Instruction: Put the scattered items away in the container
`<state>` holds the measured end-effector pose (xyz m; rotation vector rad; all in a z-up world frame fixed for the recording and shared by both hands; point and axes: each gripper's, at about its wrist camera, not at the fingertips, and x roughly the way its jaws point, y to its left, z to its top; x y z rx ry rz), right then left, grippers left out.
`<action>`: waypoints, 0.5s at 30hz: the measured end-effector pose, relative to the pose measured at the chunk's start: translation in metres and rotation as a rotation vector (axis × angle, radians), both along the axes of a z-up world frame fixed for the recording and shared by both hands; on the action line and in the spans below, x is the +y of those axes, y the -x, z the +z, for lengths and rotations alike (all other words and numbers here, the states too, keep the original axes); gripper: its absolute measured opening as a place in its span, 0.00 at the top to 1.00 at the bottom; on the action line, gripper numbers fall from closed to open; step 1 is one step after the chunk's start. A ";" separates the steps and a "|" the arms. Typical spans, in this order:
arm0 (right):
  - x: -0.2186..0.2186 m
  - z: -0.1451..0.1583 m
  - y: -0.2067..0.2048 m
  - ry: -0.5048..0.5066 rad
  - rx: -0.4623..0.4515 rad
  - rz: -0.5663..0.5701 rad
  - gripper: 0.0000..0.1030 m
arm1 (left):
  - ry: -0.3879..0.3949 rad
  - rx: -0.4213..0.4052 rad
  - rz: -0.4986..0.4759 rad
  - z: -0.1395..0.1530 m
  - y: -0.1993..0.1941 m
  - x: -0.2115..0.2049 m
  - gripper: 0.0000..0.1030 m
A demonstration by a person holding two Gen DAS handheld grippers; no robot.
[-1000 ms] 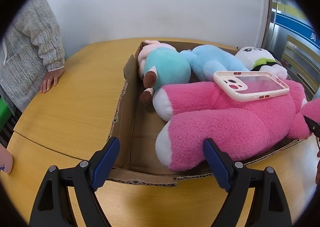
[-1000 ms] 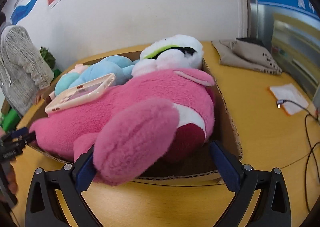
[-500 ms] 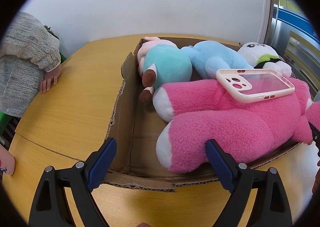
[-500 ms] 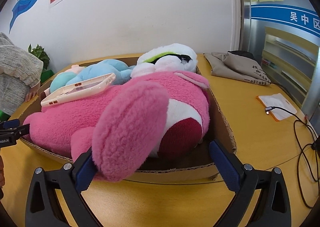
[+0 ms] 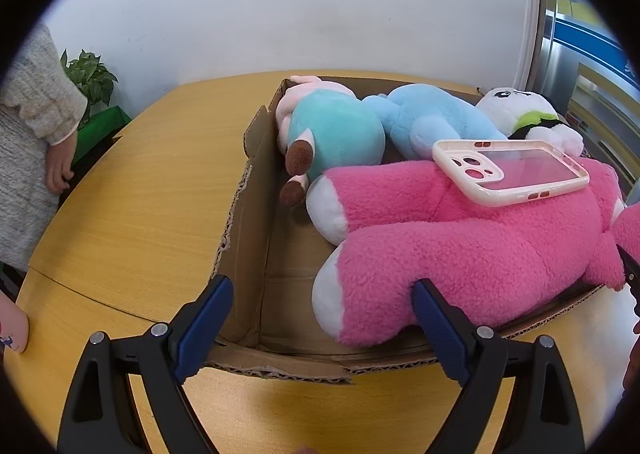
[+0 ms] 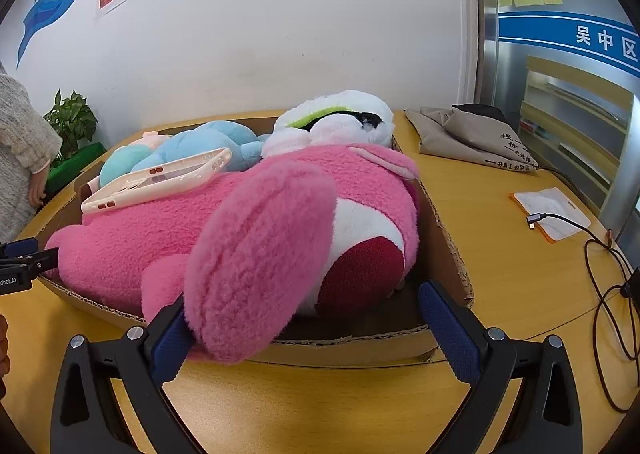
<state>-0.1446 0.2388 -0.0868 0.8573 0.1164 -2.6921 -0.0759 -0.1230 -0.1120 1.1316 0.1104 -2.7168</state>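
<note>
The cardboard box (image 5: 256,254) sat on the round wooden table (image 5: 152,190), packed with soft toys. A large pink plush (image 5: 472,250) lay across its near side, one leg drooping over the front rim (seen best from the right wrist camera), and a cream phone case (image 5: 510,170) rested flat on its back. Behind it lay a teal plush (image 5: 340,130), a light blue plush (image 5: 432,122) and a white panda plush (image 5: 520,110), all inside the box.

The left gripper (image 5: 320,314) hung over the box's near-left corner, its blue pads spread wide, nothing between them. The right gripper (image 6: 304,318) was likewise spread, and the pink toy's leg (image 6: 256,266) lay against its left pad without being clamped.

Beyond the box lay a folded beige cloth bag (image 6: 472,138), a white pouch (image 6: 554,210) and a black cable (image 6: 608,274). A bystander in a grey sweater (image 5: 28,158) stood at the table's left edge, beside a potted plant (image 5: 90,74).

Compared with a second before, both grippers had drawn slightly back and up; the box's contents had not shifted.
</note>
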 end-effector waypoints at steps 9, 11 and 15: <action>0.000 -0.001 0.001 0.000 0.006 -0.001 0.00 | -0.001 -0.004 0.006 0.000 0.000 0.001 0.12; 0.001 -0.001 0.000 0.000 0.006 0.000 0.00 | 0.003 0.003 0.002 0.000 -0.001 0.001 0.12; 0.001 -0.002 0.000 0.001 0.010 0.002 0.00 | 0.006 0.012 0.005 0.000 -0.003 0.001 0.12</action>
